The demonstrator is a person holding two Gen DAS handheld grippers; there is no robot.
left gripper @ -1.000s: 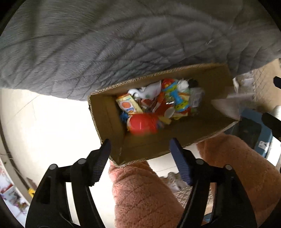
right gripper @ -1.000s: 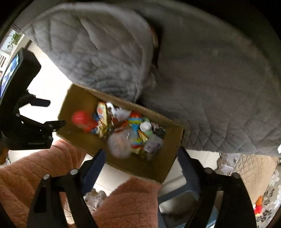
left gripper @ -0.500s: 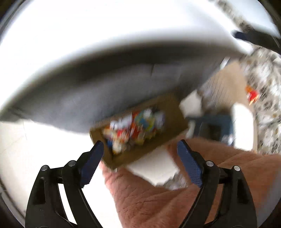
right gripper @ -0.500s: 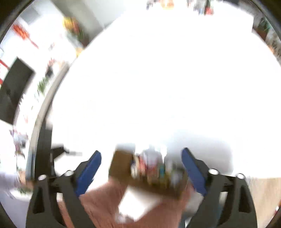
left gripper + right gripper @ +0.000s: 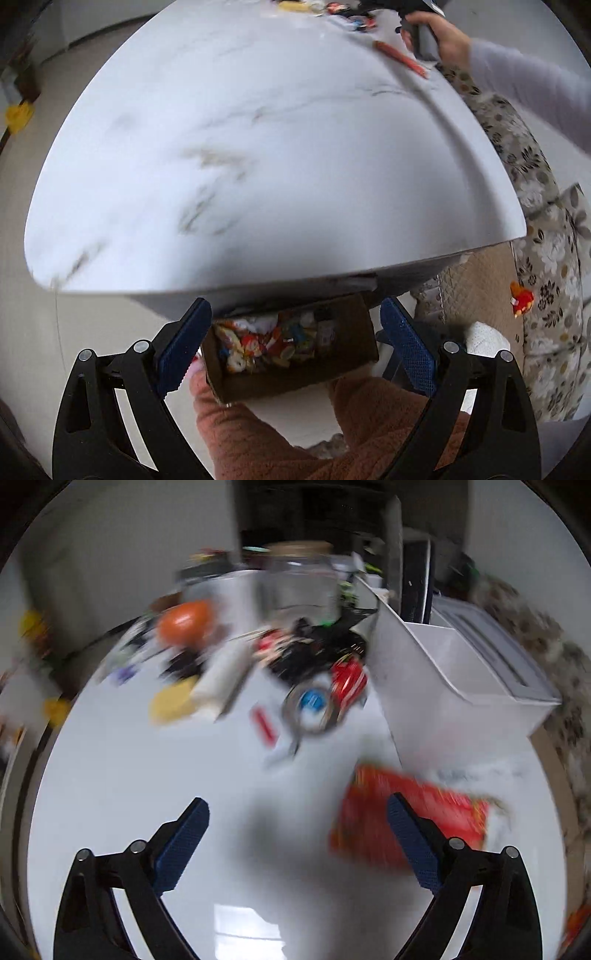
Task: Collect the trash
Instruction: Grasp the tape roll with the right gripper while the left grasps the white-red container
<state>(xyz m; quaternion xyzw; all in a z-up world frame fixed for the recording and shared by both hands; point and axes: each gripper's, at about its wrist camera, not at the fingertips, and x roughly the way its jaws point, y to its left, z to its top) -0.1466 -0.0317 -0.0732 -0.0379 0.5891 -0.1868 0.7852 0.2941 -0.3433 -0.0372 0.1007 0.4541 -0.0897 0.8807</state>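
In the left wrist view a cardboard box [image 5: 351, 363] full of colourful trash sits low, just under the near edge of a white marble table [image 5: 258, 166]. My left gripper [image 5: 293, 350] is open and empty above the box. In the right wrist view my right gripper [image 5: 297, 843] is open and empty over the white table [image 5: 184, 794]. A red wrapper [image 5: 410, 823] lies on the table just beyond its right finger. The right wrist view is blurred.
A white bin [image 5: 461, 675] stands at the table's right. Clutter lies at the far side: a tape roll [image 5: 314, 705], a red packet [image 5: 347, 681], an orange round object [image 5: 184, 620], a yellow item [image 5: 173, 701]. My legs in pink fleece [image 5: 258, 435] are below the box.
Both grippers have swung up from the box under the grey cover to the table top. The right gripper now faces the cluttered table; the box shows smaller in the left wrist view.
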